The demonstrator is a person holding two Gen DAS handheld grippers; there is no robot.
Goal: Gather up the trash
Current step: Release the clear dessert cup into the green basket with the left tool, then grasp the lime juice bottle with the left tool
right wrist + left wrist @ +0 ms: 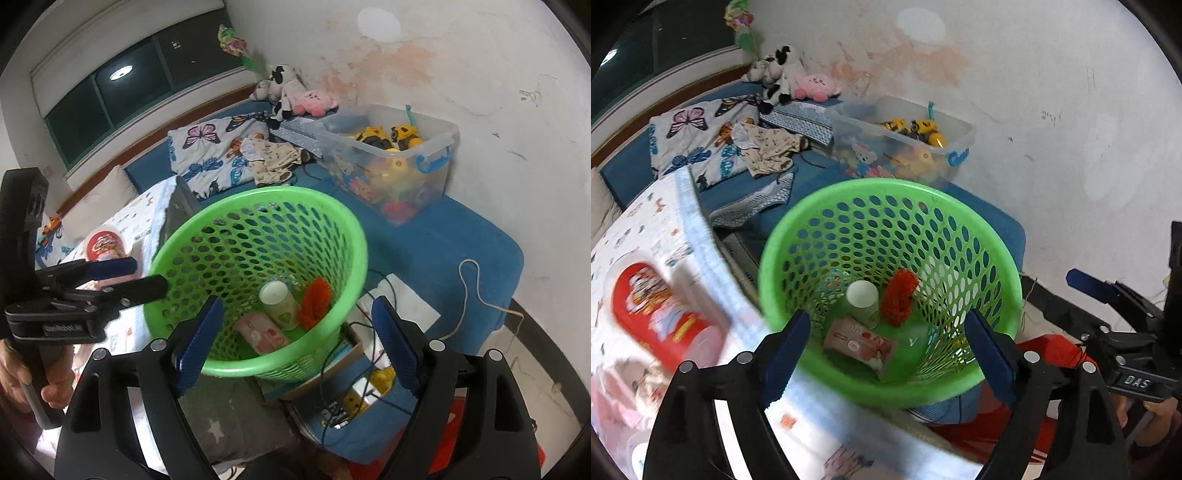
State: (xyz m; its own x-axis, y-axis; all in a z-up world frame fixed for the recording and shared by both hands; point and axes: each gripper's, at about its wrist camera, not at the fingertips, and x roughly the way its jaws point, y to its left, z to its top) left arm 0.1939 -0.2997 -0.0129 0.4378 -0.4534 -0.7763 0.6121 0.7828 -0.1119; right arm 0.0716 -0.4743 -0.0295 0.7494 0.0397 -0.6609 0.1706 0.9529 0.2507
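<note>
Here the left gripper (886,354) stands wide with nothing between its blue pads (785,354); the right gripper (295,341) is equally wide and empty; both tilt down toward the green basket (975,206), whose near rim shows in the gap of each claw. A hand (22,376) holds the left gripper by its handle in the right view, just beside the basket's left rim; the right gripper sits well clear of the rim at the right edge of the left view. The basket leans, mouth toward the cameras, with open room above it. On its floor lie a pink packet (860,345), long axis running left to right; a white cup (863,301) tipped over, mouth end facing the cameras; and a red tuft (899,297) touching the cup. Left of the basket a red tub (661,314) lies on a printed cloth (646,229). Beyond, a clear bin (391,162) of toys stands on the blue mat (443,236) by the wall (480,74).
</note>
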